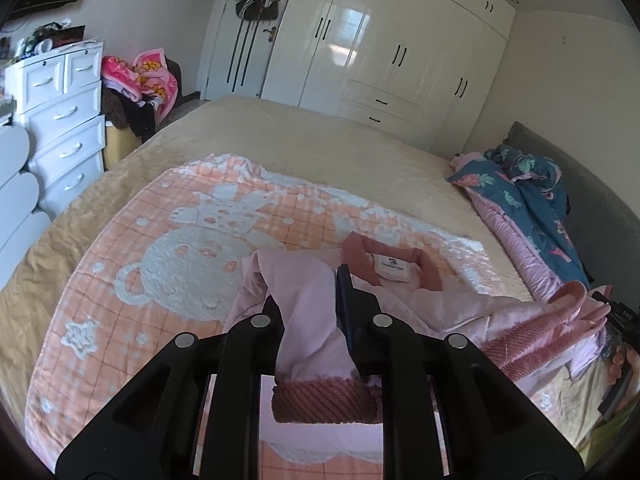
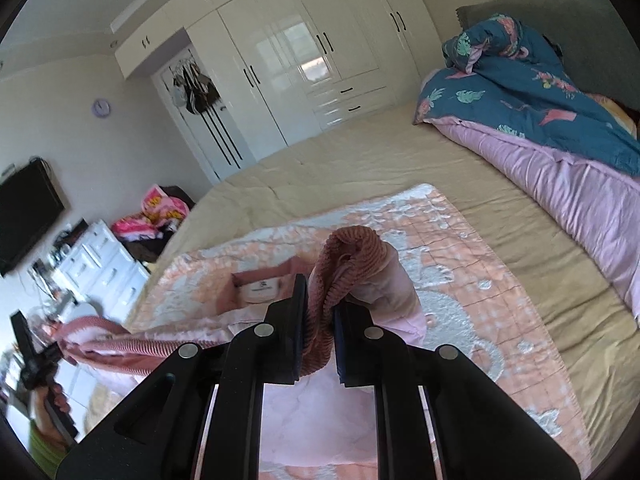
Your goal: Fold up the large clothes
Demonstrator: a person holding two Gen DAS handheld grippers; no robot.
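Note:
A pale pink jacket with a darker ribbed hem and collar hangs between my two grippers above a peach blanket. Its collar and white label face up. My left gripper is shut on a corner of pink fabric and ribbed hem, and the cloth drapes over its left finger. My right gripper is shut on a bunched end of the ribbed hem. The hem stretches left to the left gripper, held by a hand at the right wrist view's edge.
The peach blanket with a white bear pattern lies on a beige bed. A blue floral quilt with pink lining is heaped by the grey headboard. A white drawer unit and a clothes pile stand past the bed's left side, white wardrobes behind.

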